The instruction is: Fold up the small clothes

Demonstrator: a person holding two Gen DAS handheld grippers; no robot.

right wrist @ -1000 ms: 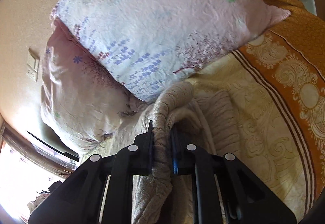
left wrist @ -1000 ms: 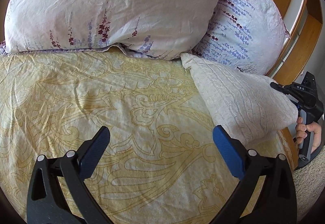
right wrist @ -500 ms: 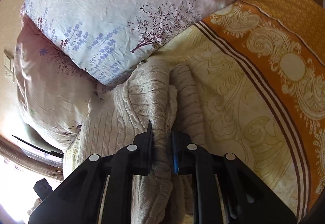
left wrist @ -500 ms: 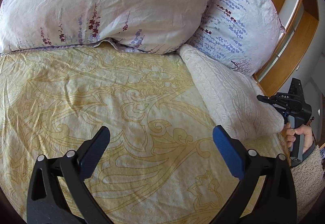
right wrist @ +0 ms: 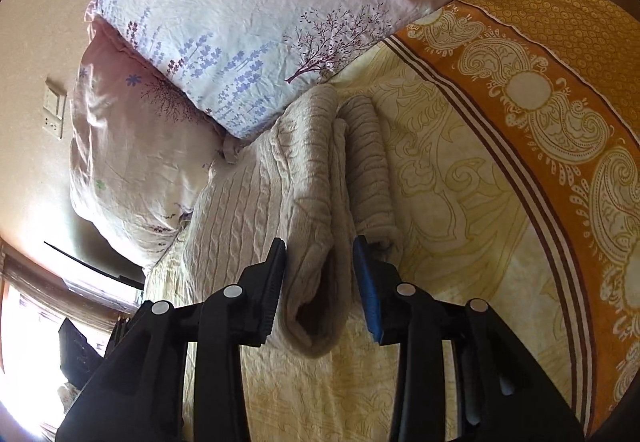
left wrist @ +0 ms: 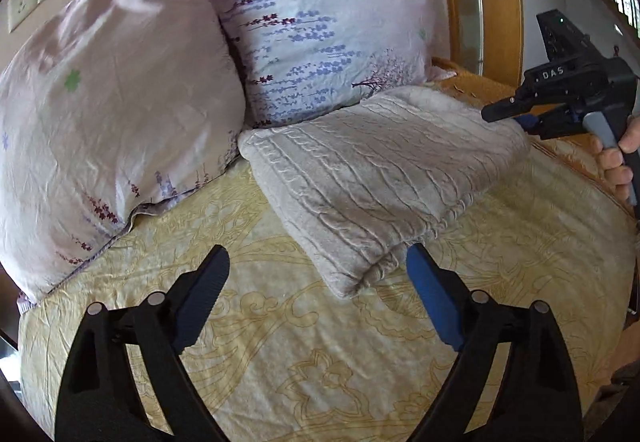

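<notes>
- A folded cream cable-knit sweater (left wrist: 372,177) lies on the yellow patterned bed cover (left wrist: 280,362), its far edge up against two floral pillows (left wrist: 320,21) at the head of the bed.
- In the left wrist view the sweater's long axis runs diagonally, from a near corner just ahead of the left gripper (left wrist: 316,274) up and away to the right, where the right gripper (left wrist: 516,113) sits at its far edge.
- The left gripper is spread wide and holds nothing; its jaws are closing slightly, with only bed cover and the sweater's near corner ahead of them.
- The right gripper (right wrist: 320,270) straddles a rolled fold (right wrist: 316,242) of the knit, its jaws opening; a gap shows on the blue pad's side and the fold sags loose between them, so the grip reads as released.
- A hand (left wrist: 616,161) works the right gripper's handle at the right edge of the left view.
- Judged from this layout, the right gripper is on the garment while the left is just short of its near corner; any further fold or squaring-up would likely turn on the left reaching forward and to the right along that diagonal.
- The bundle looks close to finished, though how neat the underside is cannot be told.
</notes>
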